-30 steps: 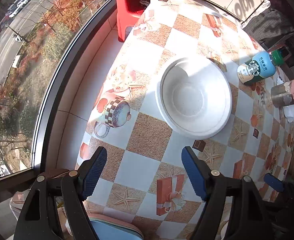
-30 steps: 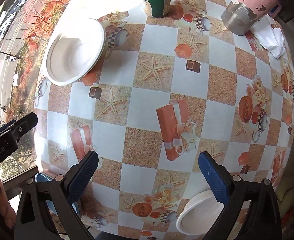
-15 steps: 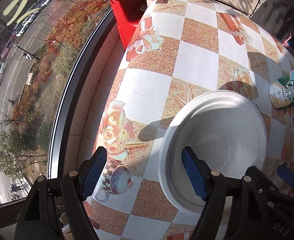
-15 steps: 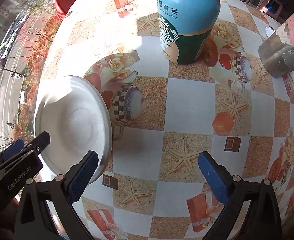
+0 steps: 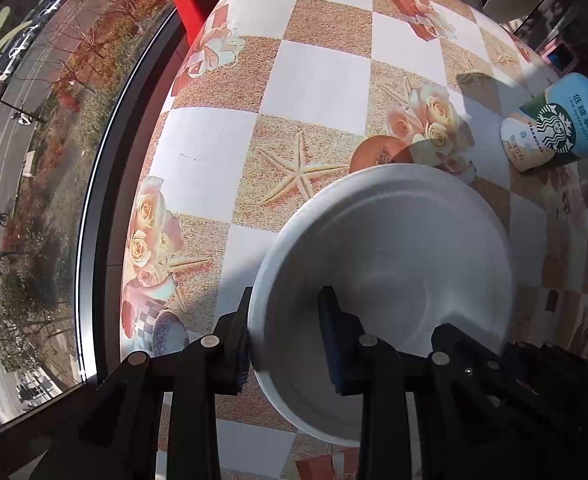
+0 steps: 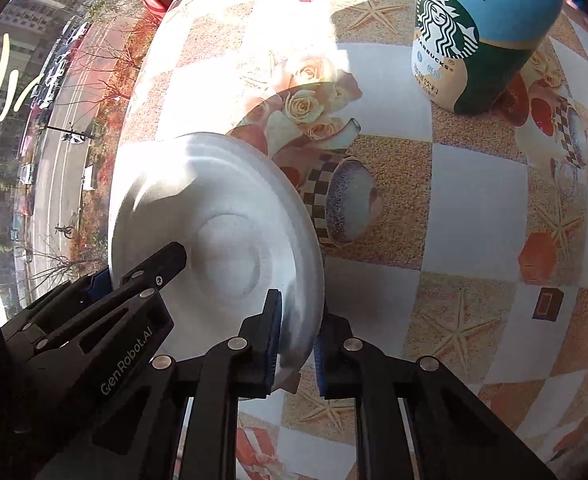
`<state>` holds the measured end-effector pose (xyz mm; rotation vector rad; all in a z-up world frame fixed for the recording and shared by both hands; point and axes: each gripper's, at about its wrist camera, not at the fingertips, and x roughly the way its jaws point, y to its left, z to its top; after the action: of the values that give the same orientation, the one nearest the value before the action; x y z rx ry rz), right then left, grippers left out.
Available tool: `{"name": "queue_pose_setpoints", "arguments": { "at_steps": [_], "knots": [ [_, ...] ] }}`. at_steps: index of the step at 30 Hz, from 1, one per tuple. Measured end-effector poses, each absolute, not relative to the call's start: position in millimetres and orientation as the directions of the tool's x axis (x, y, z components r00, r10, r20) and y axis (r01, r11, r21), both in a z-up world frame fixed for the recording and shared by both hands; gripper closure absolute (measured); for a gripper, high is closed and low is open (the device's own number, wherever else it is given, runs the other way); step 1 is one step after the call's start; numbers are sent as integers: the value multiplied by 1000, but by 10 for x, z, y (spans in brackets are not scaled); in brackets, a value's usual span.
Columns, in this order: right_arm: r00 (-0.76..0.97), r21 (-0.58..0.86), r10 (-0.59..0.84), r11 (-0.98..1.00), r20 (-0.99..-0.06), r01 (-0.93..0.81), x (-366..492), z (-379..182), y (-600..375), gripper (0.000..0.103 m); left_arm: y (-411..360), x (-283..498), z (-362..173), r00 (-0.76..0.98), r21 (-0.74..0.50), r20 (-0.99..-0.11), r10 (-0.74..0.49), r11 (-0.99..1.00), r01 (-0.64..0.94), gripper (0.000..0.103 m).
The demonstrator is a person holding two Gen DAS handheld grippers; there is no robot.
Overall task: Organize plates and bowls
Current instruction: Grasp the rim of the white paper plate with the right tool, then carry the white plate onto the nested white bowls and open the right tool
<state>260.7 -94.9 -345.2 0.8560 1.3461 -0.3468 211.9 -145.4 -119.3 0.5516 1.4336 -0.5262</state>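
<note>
So a second ago both sets of jaws were wide open with the white bowl (image 5: 394, 256) sitting well ahead on the surface (image 5: 318, 80). Now the left gripper (image 5: 285, 344) and the right gripper (image 6: 296, 340) have each clenched on its rim, opposite sides. Looks ready to lift and stack.

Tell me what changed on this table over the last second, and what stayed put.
Both grippers moved forward to the white shallow bowl and closed on its rim: the left gripper on the near-left edge, the right gripper on the opposite edge. A second ago both were open and clear of it. The blue and green Starbucks bottle and the checkered tablecloth stayed put.
</note>
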Motion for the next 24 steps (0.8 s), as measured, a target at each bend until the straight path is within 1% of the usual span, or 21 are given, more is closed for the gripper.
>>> {"name": "queue_pose_setpoints", "arguments": {
  "at_steps": [5, 11, 17, 24],
  "knots": [
    [183, 304, 246, 682, -952, 666, 2374, -3432, -886, 87, -1345, 1691, -1222, 26, 13, -1000, -5, 751, 660, 70],
    [131, 276, 262, 659, -956, 700, 1799, -3508, -664, 87, -1149, 1059, -1255, 5, 10, -1000, 10, 678, 735, 70],
    [98, 246, 260, 635, -961, 732, 1216, -3572, -308, 87, -872, 579, -1292, -37, -14, -999, 24, 634, 773, 70],
    [88, 230, 253, 613, -963, 756, 775, -3467, 98, 87, -681, 368, -1021, -21, -27, -1000, -16, 594, 804, 70]
  ]
}}
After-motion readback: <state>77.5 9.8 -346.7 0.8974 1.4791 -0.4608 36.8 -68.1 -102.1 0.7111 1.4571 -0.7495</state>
